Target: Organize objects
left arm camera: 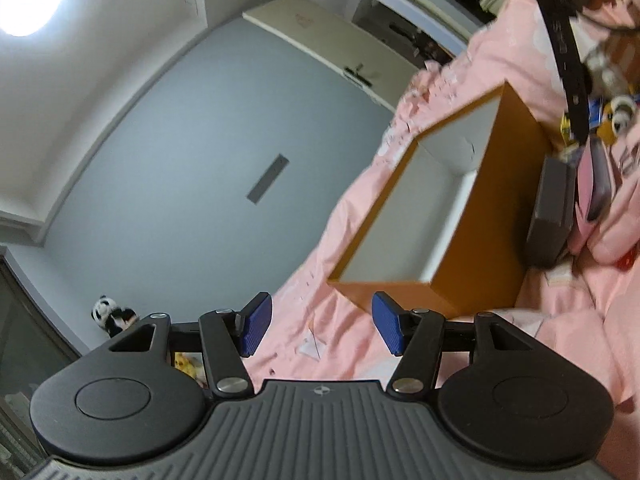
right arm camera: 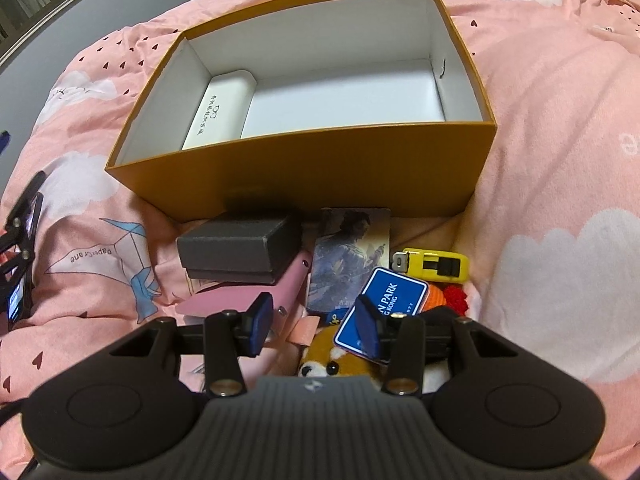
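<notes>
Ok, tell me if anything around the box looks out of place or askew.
The orange box holds only a white case, lying along its left wall. In front of it, a heap: a grey box sits tilted on a pink pouch, and a blue sign plate leans on a plush toy. No visible damage.

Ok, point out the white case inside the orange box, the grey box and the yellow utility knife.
white case (right arm camera: 218,110), right wrist view, on its printed top face.
grey box (right arm camera: 236,252), right wrist view, on its lid.
yellow utility knife (right arm camera: 436,266), right wrist view, on its body.
</notes>
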The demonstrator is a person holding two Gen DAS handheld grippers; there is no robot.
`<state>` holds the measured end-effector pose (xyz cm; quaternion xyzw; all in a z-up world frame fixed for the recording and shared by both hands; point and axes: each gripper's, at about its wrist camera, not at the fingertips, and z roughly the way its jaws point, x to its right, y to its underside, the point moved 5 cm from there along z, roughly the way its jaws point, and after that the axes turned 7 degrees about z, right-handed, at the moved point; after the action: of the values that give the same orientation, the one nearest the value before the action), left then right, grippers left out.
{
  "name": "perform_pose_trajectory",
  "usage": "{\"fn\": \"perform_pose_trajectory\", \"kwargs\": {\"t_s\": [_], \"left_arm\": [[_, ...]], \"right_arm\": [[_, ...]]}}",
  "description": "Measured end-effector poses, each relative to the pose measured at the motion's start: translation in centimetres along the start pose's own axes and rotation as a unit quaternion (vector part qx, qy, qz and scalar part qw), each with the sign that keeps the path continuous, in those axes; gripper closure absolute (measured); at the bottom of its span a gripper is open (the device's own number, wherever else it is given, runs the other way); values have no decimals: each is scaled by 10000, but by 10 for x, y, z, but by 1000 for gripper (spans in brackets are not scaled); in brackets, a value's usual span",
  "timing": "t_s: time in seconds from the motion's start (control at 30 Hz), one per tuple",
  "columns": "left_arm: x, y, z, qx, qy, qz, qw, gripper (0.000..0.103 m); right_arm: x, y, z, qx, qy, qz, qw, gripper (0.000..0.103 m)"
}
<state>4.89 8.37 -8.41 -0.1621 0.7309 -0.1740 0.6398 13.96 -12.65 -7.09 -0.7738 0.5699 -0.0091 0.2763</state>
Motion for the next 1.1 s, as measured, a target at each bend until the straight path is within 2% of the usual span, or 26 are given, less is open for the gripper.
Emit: {"fn": "perform_pose_trajectory", "kwargs": {"t_s": [0.1, 0.2, 0.3, 0.43, 0.6, 0.8, 1.0, 1.1], "left_arm": [[-6, 8, 9, -230, -66, -7, 9997, 34], [-21, 12, 14, -346, -278, -257, 9987, 34], [-30, 7, 9, -251, -349, -314, 9986, 35], [-29, -5, -3, -78, -185, -346, 9992, 34], [-11, -16, -21, 264, -148, -136, 9995, 34], [11, -10, -28, 350, -183, 171, 9991, 34], [12, 3, -5, -29, -43, 242, 9997, 34], [-2, 17, 15, -463, 5, 91, 9989, 38]], "right_arm": [[1, 1, 0, 3, 0, 5, 10000, 55], [1, 1, 0, 6, -6, 12, 10000, 55], [2, 0, 0, 7, -18, 10, 10000, 55], [1, 0, -1, 14, -45, 2, 10000, 55], [3, 1, -1, 20, -75, 45, 10000, 55], [3, 2, -1, 16, -65, 55, 10000, 55], [3, 2, -1, 11, -42, 33, 10000, 55], [3, 2, -2, 17, -42, 18, 10000, 55]]}}
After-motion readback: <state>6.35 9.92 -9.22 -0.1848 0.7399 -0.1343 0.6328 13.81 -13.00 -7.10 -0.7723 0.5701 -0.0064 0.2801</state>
